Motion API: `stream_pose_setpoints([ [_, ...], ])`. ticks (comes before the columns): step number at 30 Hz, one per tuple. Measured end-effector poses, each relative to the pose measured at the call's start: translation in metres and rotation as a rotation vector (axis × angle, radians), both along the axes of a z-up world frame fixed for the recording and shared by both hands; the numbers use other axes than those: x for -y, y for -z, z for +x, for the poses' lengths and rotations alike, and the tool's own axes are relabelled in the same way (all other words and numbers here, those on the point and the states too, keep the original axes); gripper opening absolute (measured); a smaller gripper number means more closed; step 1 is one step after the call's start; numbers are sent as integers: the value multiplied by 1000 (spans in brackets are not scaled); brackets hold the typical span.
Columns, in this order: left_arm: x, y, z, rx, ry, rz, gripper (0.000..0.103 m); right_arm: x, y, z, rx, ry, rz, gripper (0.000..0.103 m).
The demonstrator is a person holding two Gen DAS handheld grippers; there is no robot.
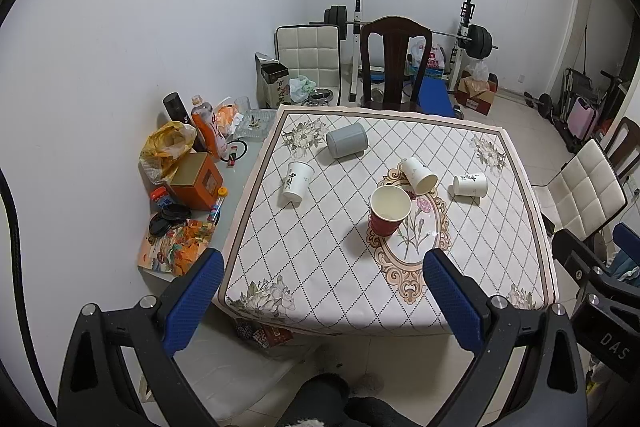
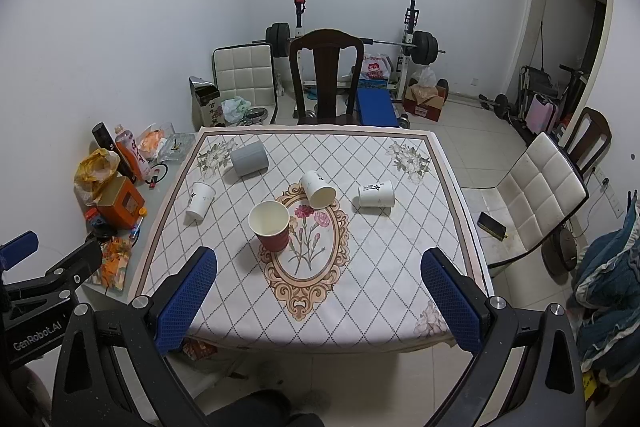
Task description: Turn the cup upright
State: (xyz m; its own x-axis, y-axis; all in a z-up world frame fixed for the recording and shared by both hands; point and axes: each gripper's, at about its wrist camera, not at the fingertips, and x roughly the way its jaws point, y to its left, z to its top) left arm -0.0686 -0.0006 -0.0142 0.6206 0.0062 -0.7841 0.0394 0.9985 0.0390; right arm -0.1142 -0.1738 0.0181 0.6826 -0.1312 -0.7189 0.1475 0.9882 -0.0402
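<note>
red cup (image 2: 270, 231) upright; three white cups (image 2: 318, 190) tipped.

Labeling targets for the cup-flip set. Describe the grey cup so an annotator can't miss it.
Start at the table with the diamond-patterned cloth. Go to its far left corner, next to the printed flower. The grey cup lies there on its side, the only grey one; the others are white cups and one upright red cup.

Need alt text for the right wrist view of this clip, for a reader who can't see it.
An open right gripper hangs above a table with a patterned cloth, holding nothing. A red cup stands upright near the middle; three white cups and a grey cup lie tipped over around it.
</note>
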Motion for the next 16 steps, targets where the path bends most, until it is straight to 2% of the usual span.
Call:
stream_pose_setpoints([
  [16,0,-1,-4,0,-4,-16,102,-2,1,-2,-3,0,5,103],
])
